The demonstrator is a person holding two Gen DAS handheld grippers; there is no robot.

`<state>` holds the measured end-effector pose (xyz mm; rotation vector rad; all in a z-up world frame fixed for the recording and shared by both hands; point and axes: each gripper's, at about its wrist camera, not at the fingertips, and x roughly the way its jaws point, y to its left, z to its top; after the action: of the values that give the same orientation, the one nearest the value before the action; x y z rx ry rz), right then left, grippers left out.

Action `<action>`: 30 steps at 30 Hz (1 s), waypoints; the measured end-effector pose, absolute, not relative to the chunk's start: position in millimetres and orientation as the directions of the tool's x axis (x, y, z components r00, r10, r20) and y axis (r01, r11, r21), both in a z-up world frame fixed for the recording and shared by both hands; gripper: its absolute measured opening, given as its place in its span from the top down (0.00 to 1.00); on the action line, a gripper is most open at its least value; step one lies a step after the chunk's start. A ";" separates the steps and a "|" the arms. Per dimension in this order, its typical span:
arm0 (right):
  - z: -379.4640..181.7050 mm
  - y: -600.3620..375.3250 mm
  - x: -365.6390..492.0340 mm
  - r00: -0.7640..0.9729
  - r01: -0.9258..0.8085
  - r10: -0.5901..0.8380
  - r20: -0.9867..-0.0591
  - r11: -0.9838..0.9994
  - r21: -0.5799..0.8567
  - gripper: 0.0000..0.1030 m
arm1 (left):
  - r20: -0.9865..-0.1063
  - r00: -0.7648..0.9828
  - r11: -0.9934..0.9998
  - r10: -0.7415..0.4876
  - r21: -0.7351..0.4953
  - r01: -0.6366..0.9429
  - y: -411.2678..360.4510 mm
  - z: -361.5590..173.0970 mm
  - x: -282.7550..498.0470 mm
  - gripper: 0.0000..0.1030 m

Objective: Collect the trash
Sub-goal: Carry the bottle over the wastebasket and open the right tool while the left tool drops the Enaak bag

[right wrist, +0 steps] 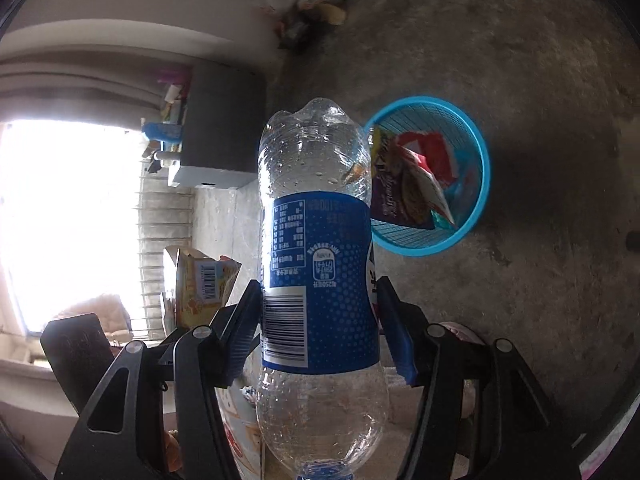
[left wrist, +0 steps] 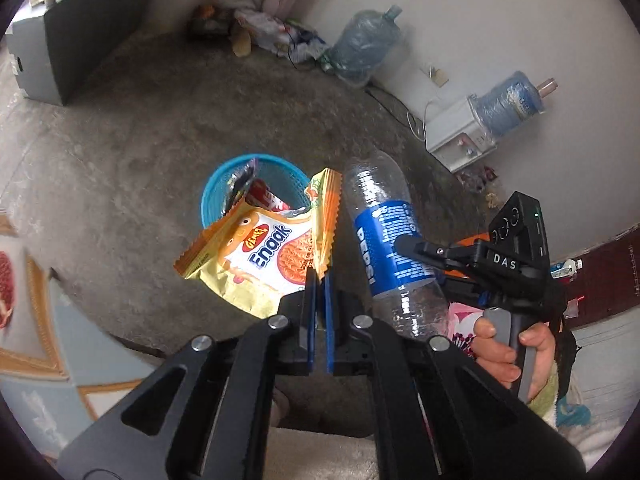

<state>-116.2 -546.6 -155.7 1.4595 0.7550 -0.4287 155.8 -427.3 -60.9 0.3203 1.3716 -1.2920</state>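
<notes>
Much of the left gripper (left wrist: 319, 280) is cut off at the bottom of its own view, and its blue pads hide the corner of the yellow noodle wrapper (left wrist: 256, 258) they pinch — the jaws are pressed together on that corner, the packet fanning out above the floor just in front of the blue basket (left wrist: 212, 196). The wrapper covers the basket's near rim, so only the far rim and two or three packets inside can be counted; in the right wrist view the basket (right wrist: 478, 152) shows a purple packet and a red-and-white one, the rest too tangled to count. One clear Pepsi bottle (right wrist: 320, 264) is held upside down, clamped across its blue label by the right gripper (right wrist: 320, 320); its cap end is cut off at the lower edge and its base hides the basket's left rim. From the left wrist view the same bottle (left wrist: 390, 248) hangs just right of the wrapper, the right gripper (left wrist: 412, 248) reaching in from the side with a hand (left wrist: 516, 352) on its handle.

Around them: a grey box (left wrist: 60, 48) far left, a pile of bags and litter (left wrist: 264, 28) along the wall, two big water jugs — one (left wrist: 366, 44) on the floor, one (left wrist: 512, 102) lying across a white dispenser (left wrist: 456, 140). Small scraps beside the dispenser are too blurred to name. Bare concrete floor lies between the basket and the wall.
</notes>
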 end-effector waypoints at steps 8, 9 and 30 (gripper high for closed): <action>-280.4 -628.9 -66.1 0.614 0.768 0.333 -0.716 -0.040 0.639 0.42 | -0.884 -0.278 0.441 -0.375 -0.434 0.786 -524.1 -141.6 152.1 0.51; -293.6 -637.4 -63.6 0.598 0.785 0.331 -0.730 -0.060 0.616 0.42 | -0.894 -0.245 0.464 -0.374 -0.409 0.786 -531.8 -148.0 154.2 0.51; -254.8 -611.3 -76.2 0.571 0.802 0.173 -0.802 0.091 0.591 0.42 | -0.809 -0.105 0.410 -0.578 -0.400 0.820 -445.5 -29.3 158.6 0.47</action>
<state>-76.2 -611.3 -254.8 1.4349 0.8927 -0.5741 158.6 -445.5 -29.3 0.2622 1.1788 -1.2010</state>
